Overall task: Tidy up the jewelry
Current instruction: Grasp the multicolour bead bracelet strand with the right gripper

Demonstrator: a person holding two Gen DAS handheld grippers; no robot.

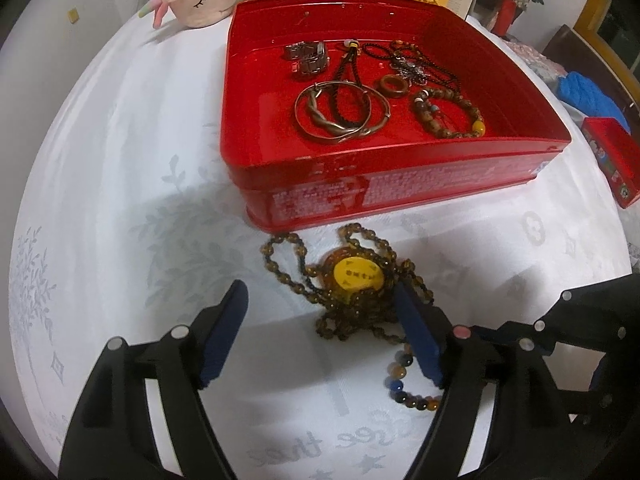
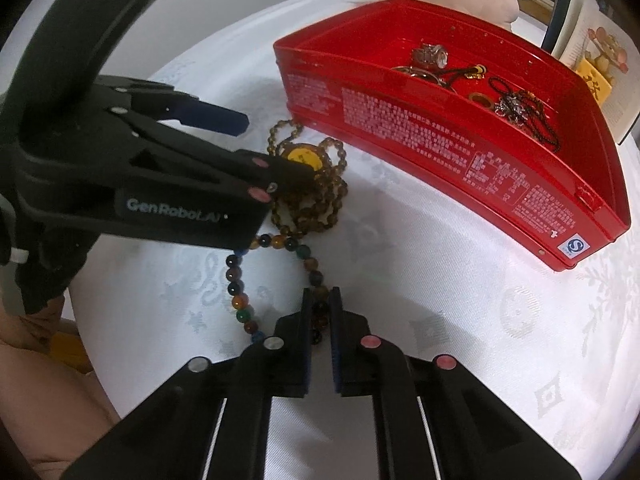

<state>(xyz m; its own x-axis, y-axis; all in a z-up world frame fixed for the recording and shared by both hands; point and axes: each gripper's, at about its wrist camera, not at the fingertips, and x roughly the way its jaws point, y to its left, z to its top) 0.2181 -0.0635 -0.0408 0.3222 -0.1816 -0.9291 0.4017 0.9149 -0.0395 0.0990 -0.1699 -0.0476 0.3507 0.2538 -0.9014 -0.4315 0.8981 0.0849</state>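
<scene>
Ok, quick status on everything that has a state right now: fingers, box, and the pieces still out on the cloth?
left gripper: fingers open, straddling the pendant necklace.
right gripper: fingers shut on the multicolour bead bracelet.
red box: lid off, jewelry inside.
pendant necklace: piled on the cloth, outside the box.
multicolour bead bracelet: on the cloth, one part pinched.

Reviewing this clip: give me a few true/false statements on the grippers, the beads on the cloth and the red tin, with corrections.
1. The right gripper is shut on the multicoloured bead bracelet. True.
2. The left gripper is clamped on the yellow pendant. False: its jaws stand open around the pendant.
3. The brown bead necklace lies inside the red tin. False: it lies on the white tablecloth in front of the tin.
4. Metal bangles lie in the tin. True.
</scene>
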